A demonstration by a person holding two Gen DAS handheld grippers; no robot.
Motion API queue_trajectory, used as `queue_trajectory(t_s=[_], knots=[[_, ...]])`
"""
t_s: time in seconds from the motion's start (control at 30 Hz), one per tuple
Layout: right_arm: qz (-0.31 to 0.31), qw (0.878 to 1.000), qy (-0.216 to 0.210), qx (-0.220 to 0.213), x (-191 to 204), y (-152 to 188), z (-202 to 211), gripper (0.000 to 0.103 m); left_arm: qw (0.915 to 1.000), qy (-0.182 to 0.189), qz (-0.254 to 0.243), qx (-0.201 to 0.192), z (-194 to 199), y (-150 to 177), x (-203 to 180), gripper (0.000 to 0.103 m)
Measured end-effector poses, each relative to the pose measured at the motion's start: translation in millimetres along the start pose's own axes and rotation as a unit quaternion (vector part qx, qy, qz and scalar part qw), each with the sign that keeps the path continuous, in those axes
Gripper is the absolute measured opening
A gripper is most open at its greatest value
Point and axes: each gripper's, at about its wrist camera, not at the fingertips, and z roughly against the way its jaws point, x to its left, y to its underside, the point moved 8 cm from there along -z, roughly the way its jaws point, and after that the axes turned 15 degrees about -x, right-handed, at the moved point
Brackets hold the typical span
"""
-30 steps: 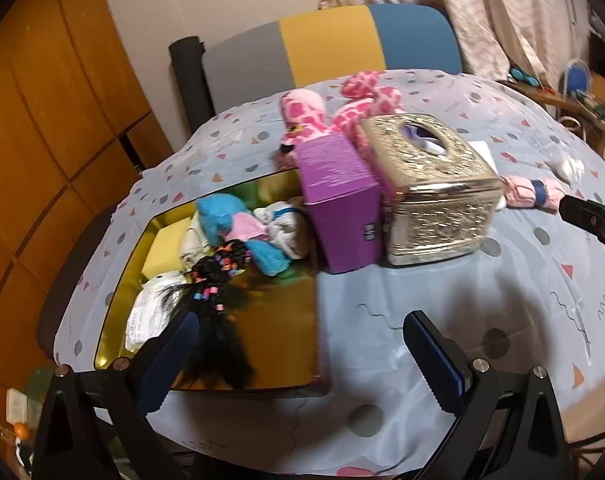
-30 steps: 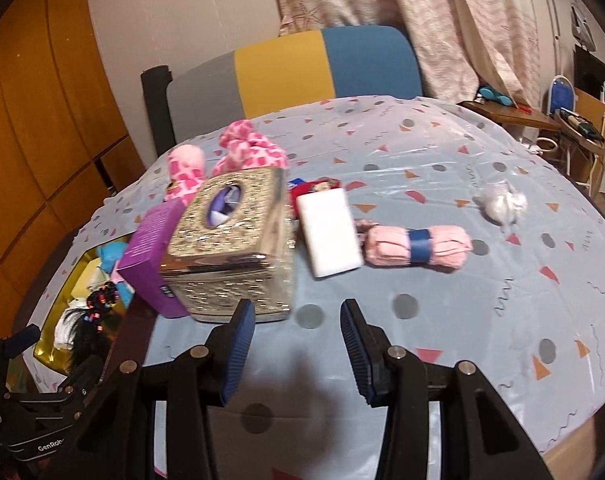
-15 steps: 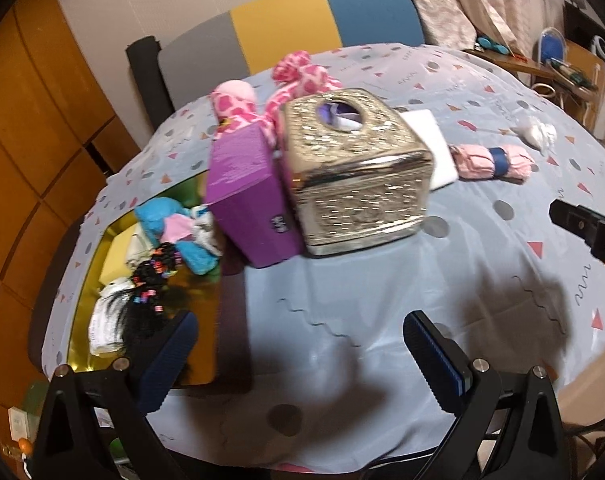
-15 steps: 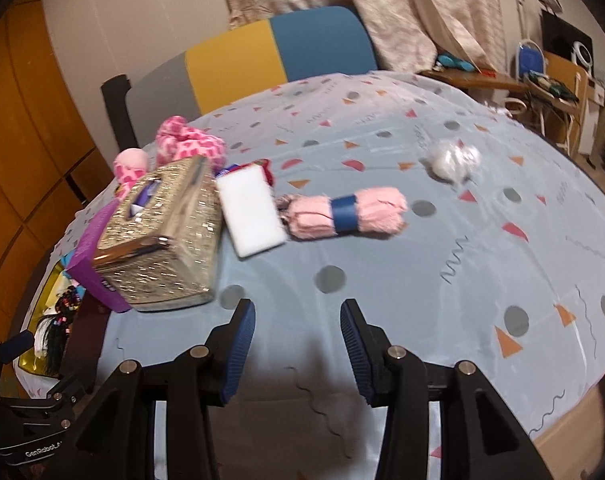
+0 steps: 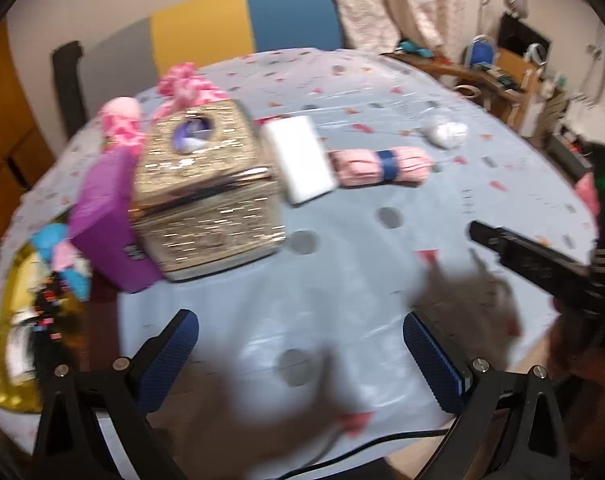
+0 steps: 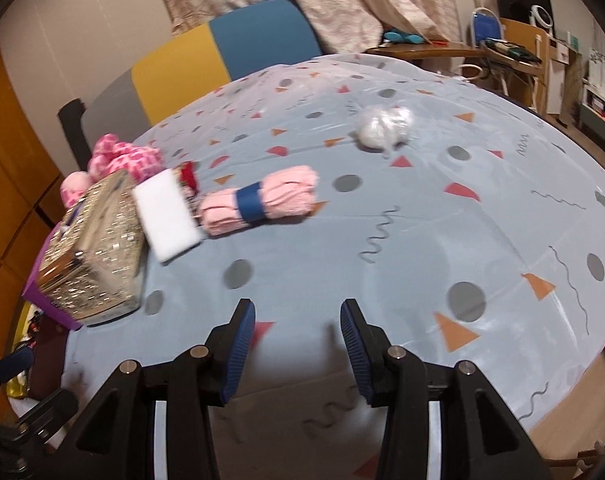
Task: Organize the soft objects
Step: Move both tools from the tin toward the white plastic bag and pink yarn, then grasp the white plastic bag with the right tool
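Two grippers, jaws apart, empty | pink rolled towel (blue band round middle) lying on tablecloth

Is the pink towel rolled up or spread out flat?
Rolled up. The pink towel lies as a tight bundle on the table, with a blue band around its middle.

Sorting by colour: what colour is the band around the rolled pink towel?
Dark blue band on the rolled pink towel; clearest in the right wrist view.
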Motion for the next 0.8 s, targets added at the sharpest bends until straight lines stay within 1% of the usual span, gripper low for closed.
queue_trajectory(t_s=[0.03,0.07,0.13,0.17,0.23,0.27,0.3,0.37,0.43,0.47,0.57,0.6,0.7,0.77,0.8], knots=[[-0.001,1.0,0.002,0.0,-4.1,-0.4,-2.3,0.045,0.9998,0.019,0.006,-0.002,-1.8,-1.5,-6.8,0.103],[-0.002,1.0,0.005,0.0,-9.8,-1.2,-5.6,0.045,0.9995,0.03,0.01,-0.003,-3.2,-3.3,-11.6,0.103],[-0.005,1.0,0.011,-0.002,-19.6,-5.8,-12.6,0.046,0.999,0.044,0.012,-0.002,-8.0,-6.0,-19.3,0.103],[-0.011,1.0,0.013,-0.006,-25.9,-11.4,-17.3,0.049,0.9987,0.05,0.012,-0.002,-11.4,-7.6,-23.4,0.103],[-0.025,0.999,0.015,-0.016,-36.7,-25.7,-27.1,0.066,0.9982,0.059,0.01,-0.008,-15.2,-10.6,-30.0,0.103],[-0.031,0.999,0.015,-0.019,-42.4,-36.2,-35.5,0.086,0.9978,0.065,0.006,-0.01,-18.1,-12.9,-33.9,0.103],[-0.033,0.999,0.022,-0.021,-49.5,-47.7,-45.4,0.091,0.9976,0.068,0.004,-0.013,-19.1,-14.5,-35.7,0.103],[-0.036,0.998,0.044,-0.035,-62.7,-70.5,-60.6,0.091,0.9974,0.07,-0.001,-0.017,-24.1,-17.7,-37.1,0.103],[-0.042,0.996,0.065,-0.044,-76.7,-97.1,-82.5,0.091,0.9977,0.065,-0.006,-0.017,-30.2,-20.4,-36.3,0.103],[-0.042,0.996,0.071,-0.045,-81.0,-106.1,-92.0,0.091,0.9978,0.064,-0.005,-0.016,-33.4,-22.3,-35.8,0.103],[-0.024,0.994,0.094,-0.04,-91.7,-132.2,-127.4,0.091,0.9969,0.077,0.0,-0.016,-39.0,-26.5,-35.4,0.103],[-0.017,0.994,0.102,-0.037,-93.7,-139.9,-139.9,0.091,0.9971,0.074,-0.002,-0.016,-40.0,-27.2,-33.5,0.103],[0.016,0.992,0.115,-0.042,-94.1,-154.9,-168.4,0.091,0.9969,0.077,0.002,-0.018,-41.6,-30.4,-28.0,0.103],[0.025,0.994,0.102,-0.03,-89.7,-153.4,-185.7,0.09,0.997,0.077,0.007,-0.013,-43.9,-32.2,-24.0,0.103],[0.032,0.994,0.098,-0.023,-86.7,-150.5,-193.6,0.084,0.9968,0.078,0.009,-0.013,-44.2,-32.9,-23.5,0.103]])
